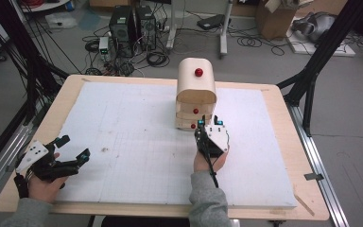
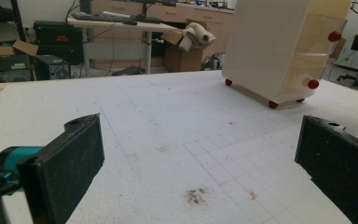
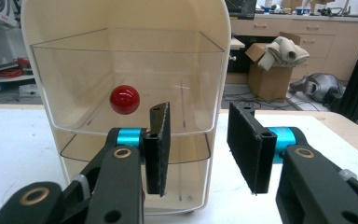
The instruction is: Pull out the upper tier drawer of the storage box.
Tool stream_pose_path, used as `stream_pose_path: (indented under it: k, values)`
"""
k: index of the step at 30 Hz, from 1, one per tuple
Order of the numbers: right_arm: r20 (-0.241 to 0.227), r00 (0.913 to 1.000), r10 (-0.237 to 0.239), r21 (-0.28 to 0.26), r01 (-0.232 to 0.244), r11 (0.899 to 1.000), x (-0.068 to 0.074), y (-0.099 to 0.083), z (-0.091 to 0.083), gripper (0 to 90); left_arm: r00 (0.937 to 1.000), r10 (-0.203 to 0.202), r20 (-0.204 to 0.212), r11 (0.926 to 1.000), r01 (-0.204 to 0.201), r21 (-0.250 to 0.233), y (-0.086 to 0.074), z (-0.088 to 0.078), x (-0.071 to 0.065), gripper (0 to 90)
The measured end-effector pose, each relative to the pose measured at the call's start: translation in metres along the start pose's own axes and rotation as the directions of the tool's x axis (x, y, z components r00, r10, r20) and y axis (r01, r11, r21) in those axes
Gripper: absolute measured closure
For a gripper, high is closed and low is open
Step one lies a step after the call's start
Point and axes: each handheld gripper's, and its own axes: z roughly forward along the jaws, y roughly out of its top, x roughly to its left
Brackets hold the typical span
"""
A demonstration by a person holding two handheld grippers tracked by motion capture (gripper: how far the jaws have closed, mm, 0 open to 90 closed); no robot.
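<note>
a small cream drawer cabinet [image 1: 196,94] stands mid-counter [image 1: 123,142], its red knobs facing the person, so the right gripper [image 1: 210,124] sits just before its lower drawers, jaws part-spread and empty, while the left gripper [image 1: 73,150] rests aside, jaws spread wide.

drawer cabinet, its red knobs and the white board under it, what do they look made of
Drawer cabinet: probably cream plastic, smooth with rounded moulded corners; its drawers are clear plastic, since the inside shows through.
Red knobs: glossy, with a bright highlight; plastic or lacquered wood, hard to tell.
White board: matte, scuffed and faintly gridded, looks like foam.
</note>
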Motion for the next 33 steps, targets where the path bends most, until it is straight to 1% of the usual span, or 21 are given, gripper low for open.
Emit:
stream_pose_path:
  k: [8,17,21,23,24,26,27,28,33]
  values:
    - [0.006,1.0,0.001,0.007,-0.001,1.0,0.001,0.0,0.0,58.9,1.0,0.004,0.002,1.0,-0.004,0.002,0.0,0.0,0.0,1.7]
    - [0.004,1.0,-0.009,0.006,0.008,1.0,0.01,0.0,-0.002,58.9,1.0,0.003,0.004,1.0,-0.003,0.002,0.0,0.001,-0.001,1.7]
    - [-0.006,0.9996,-0.027,-0.004,0.027,1.0,0.022,0.003,-0.004,58.9,1.0,0.0,0.004,1.0,0.0,-0.001,0.0,0.001,-0.001,1.7]
    - [-0.009,0.9995,-0.029,-0.002,0.029,1.0,0.024,0.003,-0.004,58.9,1.0,-0.001,0.003,1.0,0.001,-0.003,0.0,0.001,0.0,1.7]
    - [-0.013,0.9994,-0.033,-0.01,0.033,0.999,0.03,0.003,-0.003,58.9,1.0,-0.002,0.004,1.0,0.002,-0.002,0.0,0.001,0.0,1.7]
    - [-0.017,0.9987,-0.048,-0.011,0.048,0.999,0.036,0.003,-0.003,58.8,1.0,-0.004,0.004,1.0,0.004,-0.002,0.0,0.001,0.0,1.7]
    - [-0.017,0.9987,-0.048,-0.011,0.048,0.999,0.036,0.003,-0.003,58.8,1.0,-0.003,0.005,1.0,0.003,-0.002,0.0,0.001,0.0,1.7]
    - [-0.023,0.9986,-0.048,-0.01,0.048,0.999,0.04,0.002,-0.002,58.8,1.0,-0.002,0.008,1.0,0.002,-0.002,0.0,0.001,-0.001,1.7]
    - [-0.023,0.9985,-0.049,-0.008,0.049,0.999,0.046,0.0,-0.001,58.8,1.0,-0.004,0.008,1.0,0.004,-0.006,0.0,0.001,0.0,1.7]
